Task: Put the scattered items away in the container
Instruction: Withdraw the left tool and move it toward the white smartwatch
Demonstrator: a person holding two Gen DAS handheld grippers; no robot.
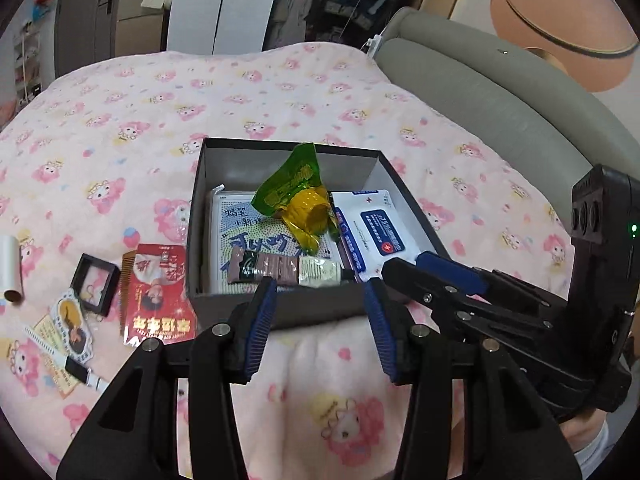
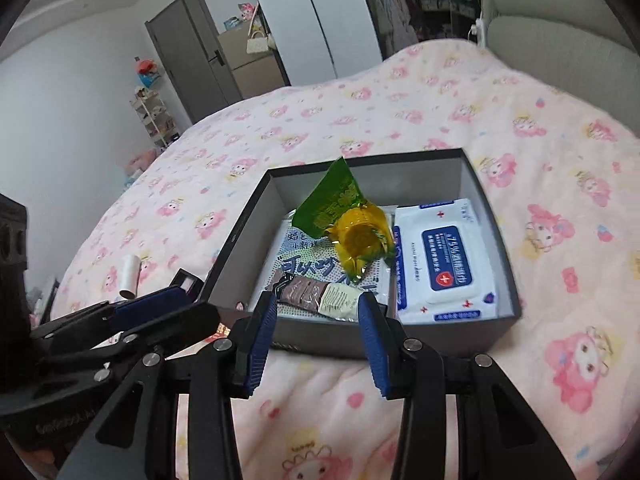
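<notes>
Dark box (image 1: pixel 280 312) sits on pink cartoon-print blanket (image 1: pixel 160 100), open top. Inside: white wipes pack w/ blue label (image 1: pixel 376 232) on right side, printed flat packet (image 1: pixel 236 236) on left, green-yellow snack bag (image 1: pixel 300 196) on top in middle, brown tube (image 1: pixel 276 270) lying along near wall.

Left gripper (image 1: pixel 320 320) hovers just near side of box, jaws apart, nothing btwn them. Right gripper (image 2: pixel 318 332) same: jaws apart, empty, above near edge of box.

Still outside, left of box on blanket: red packet (image 1: pixel 160 292), brown comb (image 1: pixel 127 280) partly under it, small black frame (image 1: pixel 96 290), white roll (image 1: pixel 11 268), character card (image 1: pixel 72 328), and what looks like a white-black cable/pen (image 1: pixel 80 370), too blurred to say.

Grey headboard (image 1: pixel 500 112) at far right.
</notes>
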